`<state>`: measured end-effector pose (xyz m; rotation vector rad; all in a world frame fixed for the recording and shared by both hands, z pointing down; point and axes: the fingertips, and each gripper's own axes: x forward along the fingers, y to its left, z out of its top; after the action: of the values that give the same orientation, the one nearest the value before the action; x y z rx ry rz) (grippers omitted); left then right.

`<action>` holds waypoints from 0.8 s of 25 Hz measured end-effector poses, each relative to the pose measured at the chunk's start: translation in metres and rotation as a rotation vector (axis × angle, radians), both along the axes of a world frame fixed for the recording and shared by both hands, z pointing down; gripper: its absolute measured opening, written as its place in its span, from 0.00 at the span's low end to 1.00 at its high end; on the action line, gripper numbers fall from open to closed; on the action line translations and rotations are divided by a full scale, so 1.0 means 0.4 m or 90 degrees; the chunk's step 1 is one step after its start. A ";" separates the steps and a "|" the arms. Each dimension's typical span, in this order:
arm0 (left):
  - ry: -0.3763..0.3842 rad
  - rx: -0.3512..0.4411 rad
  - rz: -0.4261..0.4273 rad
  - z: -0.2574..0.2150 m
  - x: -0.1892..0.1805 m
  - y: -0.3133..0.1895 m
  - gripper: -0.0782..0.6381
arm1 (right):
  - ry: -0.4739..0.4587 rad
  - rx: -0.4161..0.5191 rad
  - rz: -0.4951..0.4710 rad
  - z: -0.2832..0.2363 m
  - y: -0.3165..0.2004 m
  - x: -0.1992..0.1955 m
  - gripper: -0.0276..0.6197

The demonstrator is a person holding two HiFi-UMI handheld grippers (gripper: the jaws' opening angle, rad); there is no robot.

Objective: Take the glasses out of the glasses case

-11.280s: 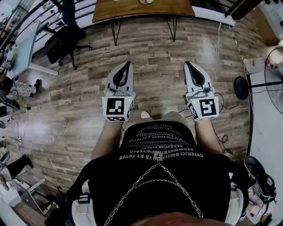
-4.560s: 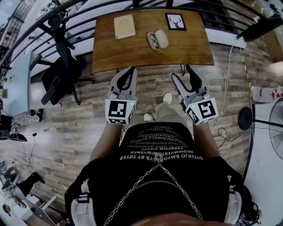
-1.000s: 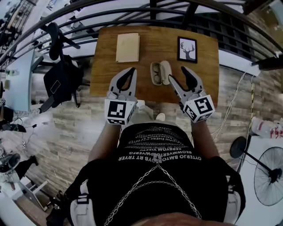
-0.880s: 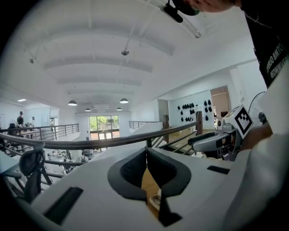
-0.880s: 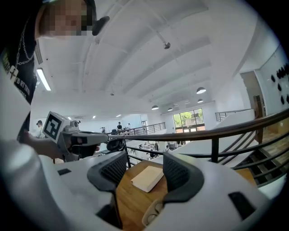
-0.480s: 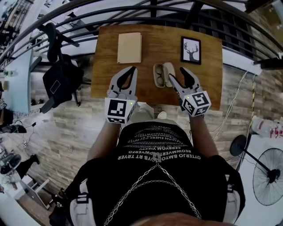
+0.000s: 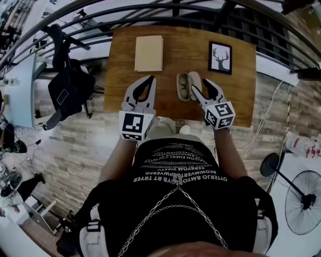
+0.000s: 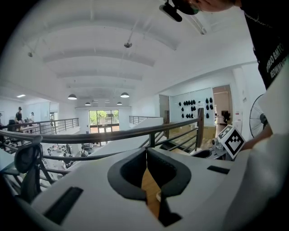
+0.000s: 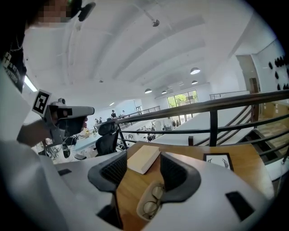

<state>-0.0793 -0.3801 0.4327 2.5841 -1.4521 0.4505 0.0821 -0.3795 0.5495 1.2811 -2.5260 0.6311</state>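
Observation:
An open cream glasses case lies on the wooden table, with dark-rimmed glasses in its left half. My right gripper hovers open just right of the case, its left finger over the lid. In the right gripper view the glasses lie in the case below and between the spread jaws of the right gripper. My left gripper is shut over the table's front left, a short way left of the case. In its own view the left gripper has its tips touching.
A beige book lies at the table's back left, and the same book shows in the right gripper view. A framed deer picture sits at the back right. A black railing runs behind the table. An office chair stands left.
I have walked up to the table. Over the last second both grippers moved forward above the tabletop, and the right one came closer to the open case.

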 end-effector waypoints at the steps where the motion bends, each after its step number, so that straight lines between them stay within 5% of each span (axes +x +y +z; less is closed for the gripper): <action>1: 0.001 -0.001 0.000 0.003 0.000 -0.002 0.15 | 0.001 -0.007 0.000 0.013 0.000 0.000 0.40; 20: 0.014 -0.029 -0.001 0.042 -0.027 -0.041 0.15 | 0.051 -0.151 -0.003 0.272 -0.024 -0.012 0.23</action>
<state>-0.0901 -0.3963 0.4496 2.5444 -1.4206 0.4483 0.0773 -0.3891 0.6585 1.1917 -2.3079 0.8330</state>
